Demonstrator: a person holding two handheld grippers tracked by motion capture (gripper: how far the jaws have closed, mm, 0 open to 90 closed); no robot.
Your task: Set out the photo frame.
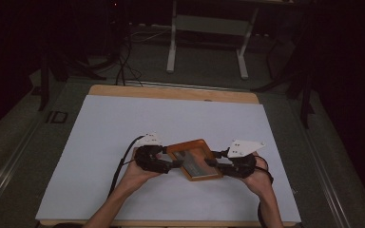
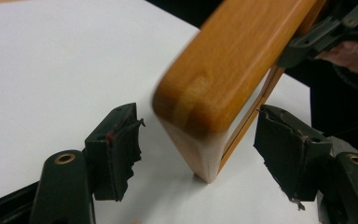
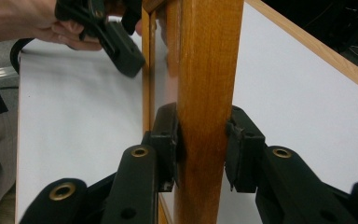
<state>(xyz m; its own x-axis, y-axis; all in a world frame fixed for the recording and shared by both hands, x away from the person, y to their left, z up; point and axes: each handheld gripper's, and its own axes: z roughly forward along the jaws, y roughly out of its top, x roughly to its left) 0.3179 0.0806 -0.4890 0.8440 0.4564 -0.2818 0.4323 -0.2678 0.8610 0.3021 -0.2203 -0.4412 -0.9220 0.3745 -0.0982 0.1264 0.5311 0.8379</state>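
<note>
White table (image 1: pixel 100 142): one wooden frame (image 1: pixel 196 159), probably tilted; right gripper (image 3: pixel 203 144) clamps it, left gripper (image 2: pixel 198 154) wide.

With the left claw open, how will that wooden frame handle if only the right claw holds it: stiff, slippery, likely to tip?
The wooden frame is thick solid-looking wood, so it probably stays stiff. Its finish looks glossy, so it may slip between the right claw's pads, which clamp just one rail. In the left claw view only a corner meets the white sheet, so it could pivot or tip.

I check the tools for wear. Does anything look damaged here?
Yes. The left gripper has torn, ragged black pads with frayed edges, standing clear of the wooden frame.
</note>
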